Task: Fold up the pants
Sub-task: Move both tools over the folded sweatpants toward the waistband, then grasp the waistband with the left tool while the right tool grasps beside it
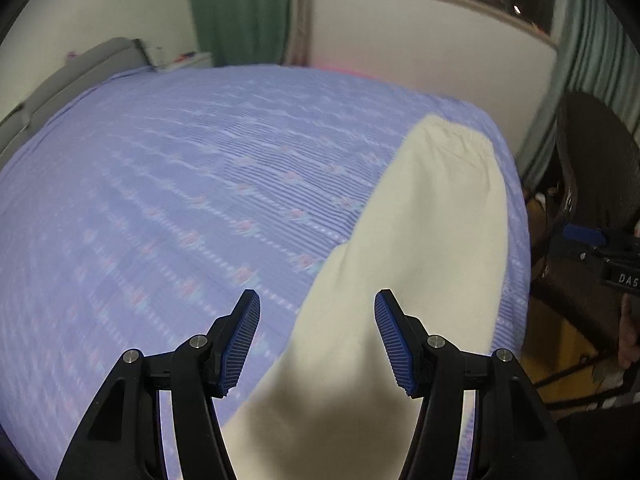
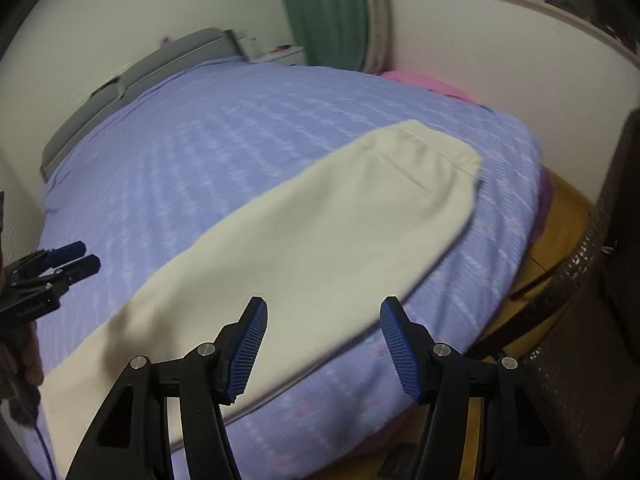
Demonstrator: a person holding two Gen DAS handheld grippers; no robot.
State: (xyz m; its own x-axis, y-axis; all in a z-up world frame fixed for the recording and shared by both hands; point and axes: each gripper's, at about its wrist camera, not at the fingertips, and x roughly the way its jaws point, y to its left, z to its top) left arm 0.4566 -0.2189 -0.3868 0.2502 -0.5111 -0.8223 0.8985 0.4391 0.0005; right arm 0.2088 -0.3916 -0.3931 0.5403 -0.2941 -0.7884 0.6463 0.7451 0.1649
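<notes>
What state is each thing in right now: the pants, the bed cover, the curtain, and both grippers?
Pants: cream, lying flat on the bed as one long strip, waistband at the far end.
Bed cover: purple, spread smooth over the bed.
Curtain: green, hanging bunched at the window edge.
Left gripper: open, empty, above the pants.
Right gripper: open, empty, above the pants' near edge.

Black jaws, ribbed blue pads [image 1: 244,344]
</notes>
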